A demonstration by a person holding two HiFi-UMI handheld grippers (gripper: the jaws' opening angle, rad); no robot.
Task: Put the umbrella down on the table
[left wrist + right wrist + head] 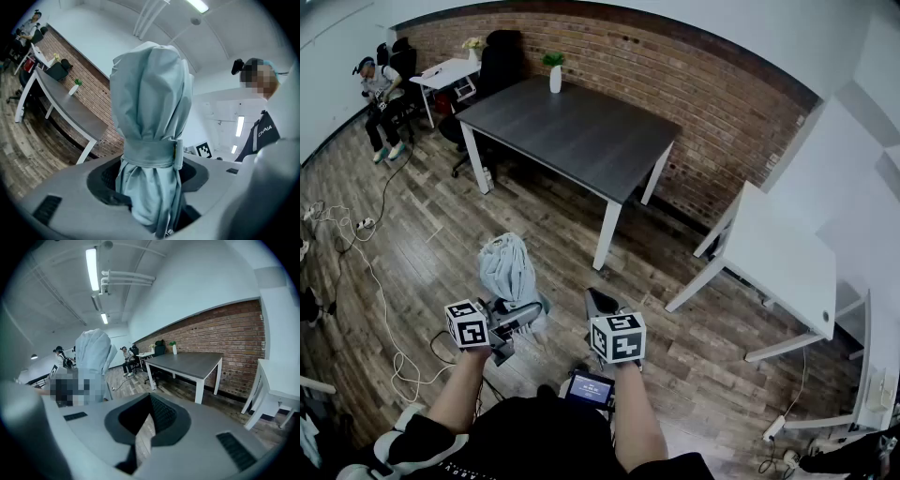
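Note:
The folded pale blue-grey umbrella (508,267) sticks out forward from my left gripper (520,314), which is shut on its bunched lower part. In the left gripper view the umbrella (150,117) fills the middle, its strap wrapped round it just above the left gripper (149,185). My right gripper (600,305) hangs beside it over the wooden floor, shut and holding nothing. The right gripper (149,416) shows only a sliver of floor between its pads, with the umbrella (93,357) off to its left. The dark grey table (572,131) stands ahead, some way beyond both grippers.
A white vase with a plant (555,75) stands at the dark table's far edge. A white table (787,253) is at the right by the brick wall. Cables (356,234) trail over the floor at left. A person sits on a chair (380,94) at the far left.

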